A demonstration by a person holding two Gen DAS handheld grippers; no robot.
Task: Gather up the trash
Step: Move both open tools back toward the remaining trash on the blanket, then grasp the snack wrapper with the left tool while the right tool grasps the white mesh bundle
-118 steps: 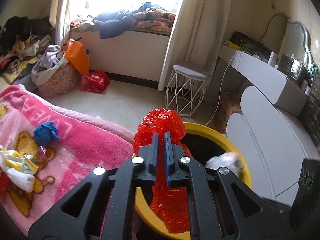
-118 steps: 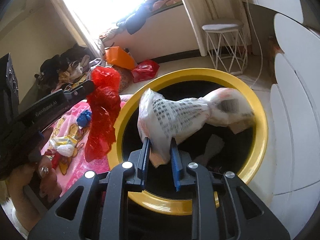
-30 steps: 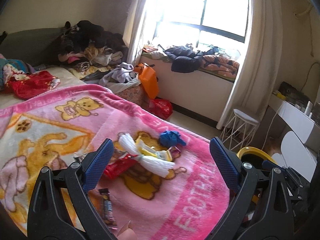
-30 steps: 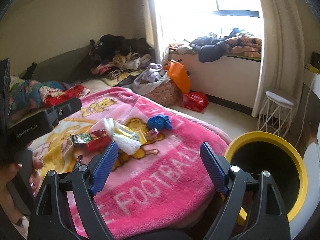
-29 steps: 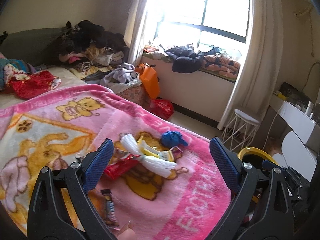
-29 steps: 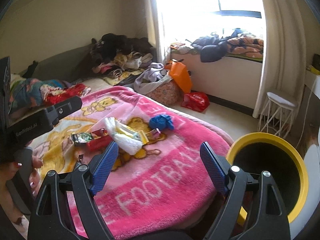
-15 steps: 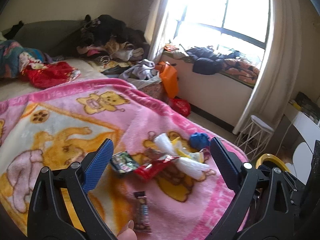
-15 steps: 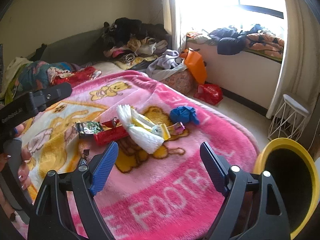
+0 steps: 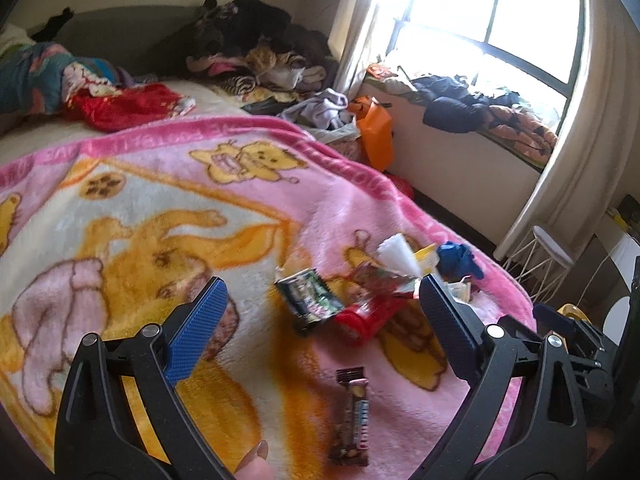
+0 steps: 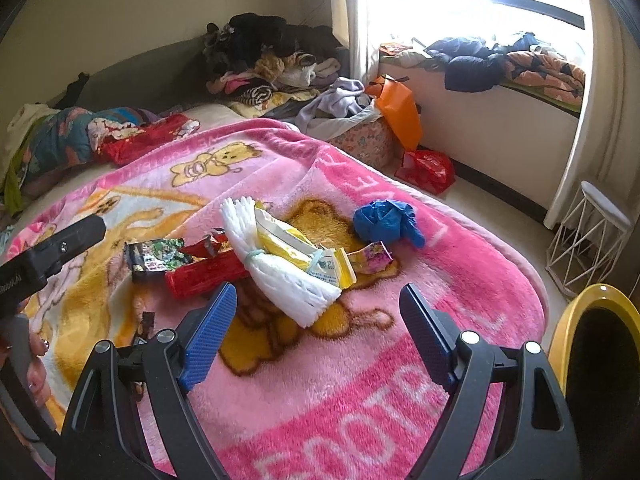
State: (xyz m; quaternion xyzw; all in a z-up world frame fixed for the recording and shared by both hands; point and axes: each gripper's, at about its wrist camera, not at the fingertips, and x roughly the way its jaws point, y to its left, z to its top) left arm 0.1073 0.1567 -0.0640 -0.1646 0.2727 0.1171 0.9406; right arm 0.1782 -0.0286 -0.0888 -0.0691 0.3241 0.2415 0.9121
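Note:
Trash lies on the pink blanket [image 10: 352, 380]: a white bundle [image 10: 280, 272] with a yellow packet [image 10: 296, 248], a red wrapper [image 10: 204, 276], a dark green packet [image 10: 156, 258], a blue crumpled bag [image 10: 384, 218] and a small pink wrapper [image 10: 370, 260]. In the left wrist view I see the green packet [image 9: 308, 294], red wrapper [image 9: 368, 314] and a brown snack bar [image 9: 354, 416]. My left gripper [image 9: 320, 330] is open and empty above the snack bar. My right gripper [image 10: 316, 334] is open and empty just short of the white bundle. The yellow-rimmed bin [image 10: 568, 328] is at the right.
Clothes are piled at the head of the bed [image 10: 264, 52] and on the window bench [image 10: 500, 60]. An orange bag [image 10: 400, 108] and a red bag [image 10: 428, 168] sit on the floor. A white wire stool [image 10: 588, 236] stands by the curtain.
Both grippers let go of their bags at the bin, opened wide and swung left over the bed. In the last second both moved closer to the trash pile.

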